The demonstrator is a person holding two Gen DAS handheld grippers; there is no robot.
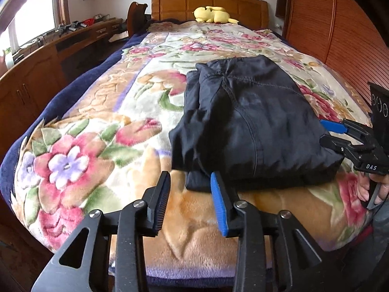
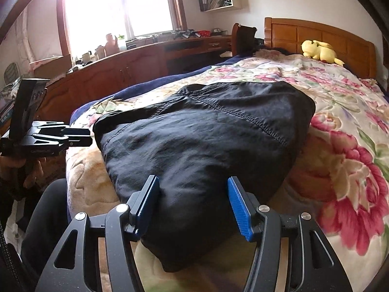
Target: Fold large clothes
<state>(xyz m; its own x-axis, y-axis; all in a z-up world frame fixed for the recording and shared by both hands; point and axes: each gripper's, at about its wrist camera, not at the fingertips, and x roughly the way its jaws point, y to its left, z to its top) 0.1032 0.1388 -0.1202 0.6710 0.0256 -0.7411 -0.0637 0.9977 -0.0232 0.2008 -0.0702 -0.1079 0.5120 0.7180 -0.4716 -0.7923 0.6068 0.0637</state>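
Observation:
A dark navy garment [image 1: 245, 121] lies folded into a compact bundle on the floral blanket [image 1: 102, 126]. It also fills the middle of the right wrist view [image 2: 201, 131]. My left gripper [image 1: 192, 199] is open and empty, just in front of the bundle's near left corner. My right gripper [image 2: 193, 204] is open, its fingers either side of the bundle's near edge, holding nothing. The right gripper shows at the bundle's right side in the left wrist view [image 1: 340, 131]. The left gripper shows at the left in the right wrist view [image 2: 80, 133].
A yellow plush toy [image 1: 214, 14] lies at the wooden headboard [image 1: 209, 4]. A long wooden desk with clutter [image 2: 136, 56] runs along the bed's left side under a bright window. A wooden wardrobe [image 1: 340, 29] stands on the right.

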